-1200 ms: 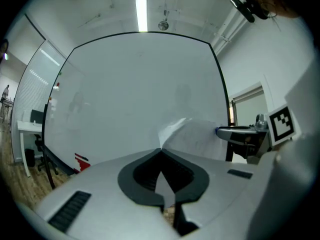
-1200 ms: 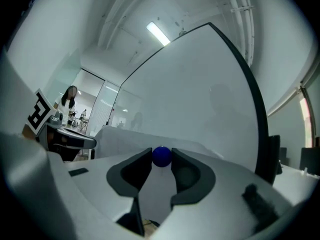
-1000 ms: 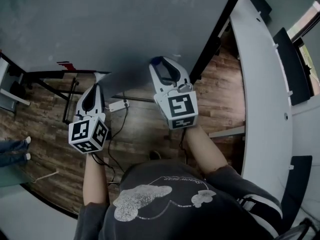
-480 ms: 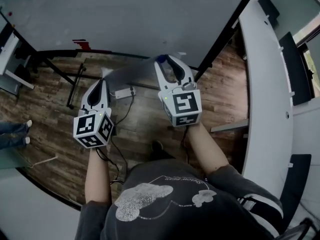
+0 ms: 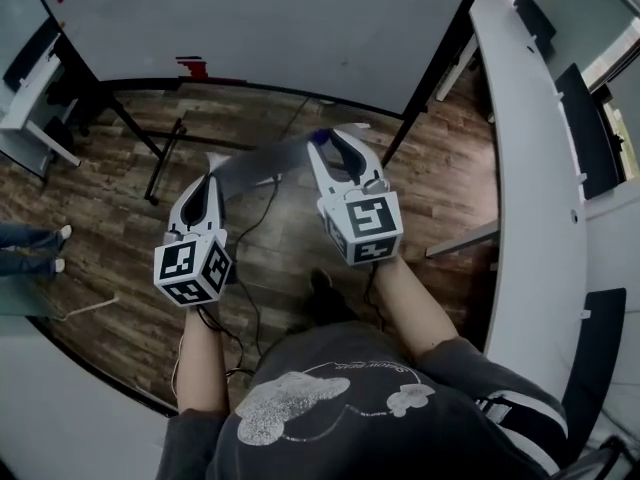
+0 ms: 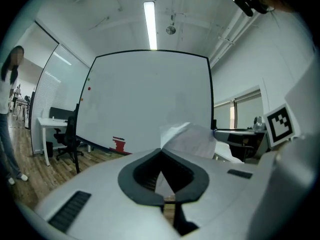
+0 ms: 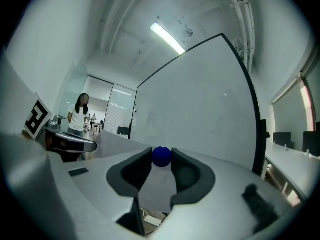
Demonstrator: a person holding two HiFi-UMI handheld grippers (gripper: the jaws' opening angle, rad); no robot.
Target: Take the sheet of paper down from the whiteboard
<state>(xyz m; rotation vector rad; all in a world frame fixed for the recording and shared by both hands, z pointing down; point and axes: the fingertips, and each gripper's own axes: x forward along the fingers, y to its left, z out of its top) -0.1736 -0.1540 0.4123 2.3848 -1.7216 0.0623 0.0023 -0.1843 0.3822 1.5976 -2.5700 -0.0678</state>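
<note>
A grey sheet of paper [image 5: 265,158] hangs in the air between my two grippers, away from the whiteboard [image 5: 260,28]. My left gripper [image 5: 213,160] is shut on the sheet's left corner; in the left gripper view the paper [image 6: 192,139] sticks out past the closed jaws of the left gripper [image 6: 161,151]. My right gripper [image 5: 322,138] holds a round blue magnet [image 7: 161,156] between its pads, and the sheet's other end [image 7: 157,186] lies just beneath it between the jaws. The whiteboard [image 6: 150,99] stands bare ahead.
A red eraser [image 5: 190,66] sits on the whiteboard's ledge. The board's black stand legs [image 5: 150,158] and cables lie on the wooden floor. A long white desk [image 5: 530,168] runs along the right. A person's legs [image 5: 30,248] are at the left edge.
Both grippers have drawn back from the whiteboard with the sheet stretched between them. The board now lies farther up the head view and more floor shows.
</note>
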